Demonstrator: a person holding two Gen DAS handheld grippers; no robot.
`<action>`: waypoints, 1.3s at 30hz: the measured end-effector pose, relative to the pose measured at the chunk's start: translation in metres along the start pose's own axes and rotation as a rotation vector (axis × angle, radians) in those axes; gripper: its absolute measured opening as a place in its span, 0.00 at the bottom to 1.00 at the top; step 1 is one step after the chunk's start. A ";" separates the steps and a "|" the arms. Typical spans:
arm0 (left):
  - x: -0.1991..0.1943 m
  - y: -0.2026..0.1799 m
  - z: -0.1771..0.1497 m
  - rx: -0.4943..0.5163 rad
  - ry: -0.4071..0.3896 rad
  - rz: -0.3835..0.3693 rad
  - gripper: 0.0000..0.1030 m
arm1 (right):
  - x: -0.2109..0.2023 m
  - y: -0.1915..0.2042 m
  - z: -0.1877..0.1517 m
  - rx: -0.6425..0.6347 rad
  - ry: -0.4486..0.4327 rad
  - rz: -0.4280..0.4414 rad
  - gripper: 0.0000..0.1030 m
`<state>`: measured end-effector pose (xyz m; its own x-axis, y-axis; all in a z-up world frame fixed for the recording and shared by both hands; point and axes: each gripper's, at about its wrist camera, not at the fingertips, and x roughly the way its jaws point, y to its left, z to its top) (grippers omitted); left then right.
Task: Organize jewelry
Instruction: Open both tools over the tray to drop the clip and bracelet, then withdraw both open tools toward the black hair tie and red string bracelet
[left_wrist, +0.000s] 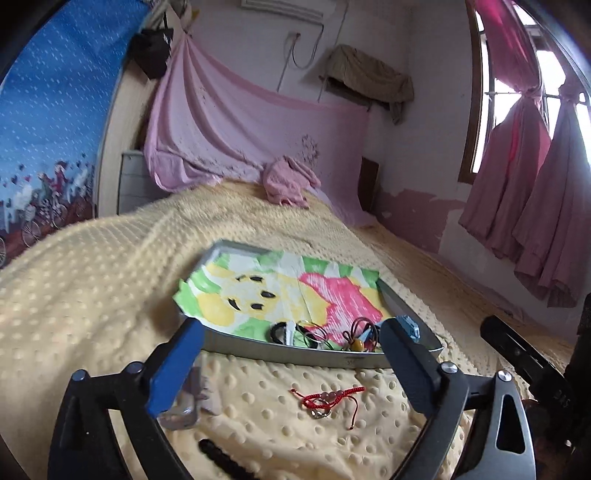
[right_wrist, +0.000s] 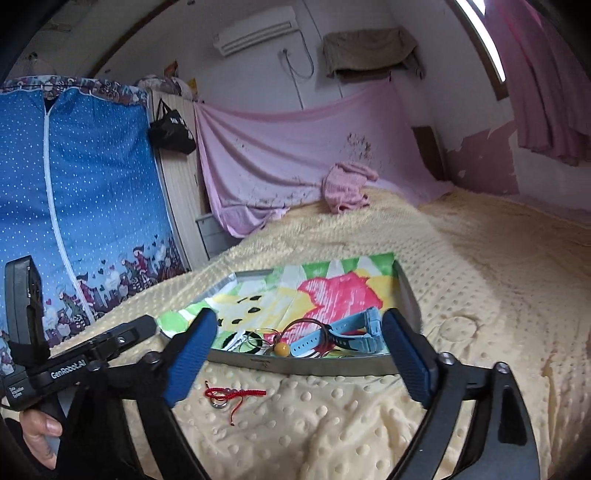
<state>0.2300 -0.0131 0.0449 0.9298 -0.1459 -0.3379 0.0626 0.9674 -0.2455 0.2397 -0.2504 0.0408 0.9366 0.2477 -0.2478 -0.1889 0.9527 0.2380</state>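
Note:
A red cord bracelet with beads lies on the yellow blanket with a small silver ring against it; it also shows in the right wrist view. Behind it a grey metal tray lined with a cartoon cloth holds black hair ties, thin bangles and a yellow bead, and a blue watch. My left gripper is open and empty, above and before the bracelet. My right gripper is open and empty, near the tray's front wall.
A clear case or bag lies by the left finger, with a dark beaded strand nearer. The yellow blanket covers the whole bed. A pink towel lies at the far end. A blue wardrobe cover stands left.

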 end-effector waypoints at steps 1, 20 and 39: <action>-0.005 0.000 0.000 0.004 -0.012 0.007 0.98 | -0.005 0.002 -0.001 -0.004 -0.006 -0.003 0.91; -0.096 0.019 -0.055 0.108 -0.062 0.145 1.00 | -0.081 0.047 -0.046 -0.081 -0.003 -0.011 0.99; -0.108 0.036 -0.063 0.070 -0.032 0.173 1.00 | -0.087 0.053 -0.052 -0.105 0.065 -0.031 0.99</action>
<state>0.1086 0.0246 0.0151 0.9400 0.0292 -0.3398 -0.0749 0.9897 -0.1223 0.1331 -0.2125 0.0264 0.9222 0.2251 -0.3143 -0.1931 0.9725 0.1300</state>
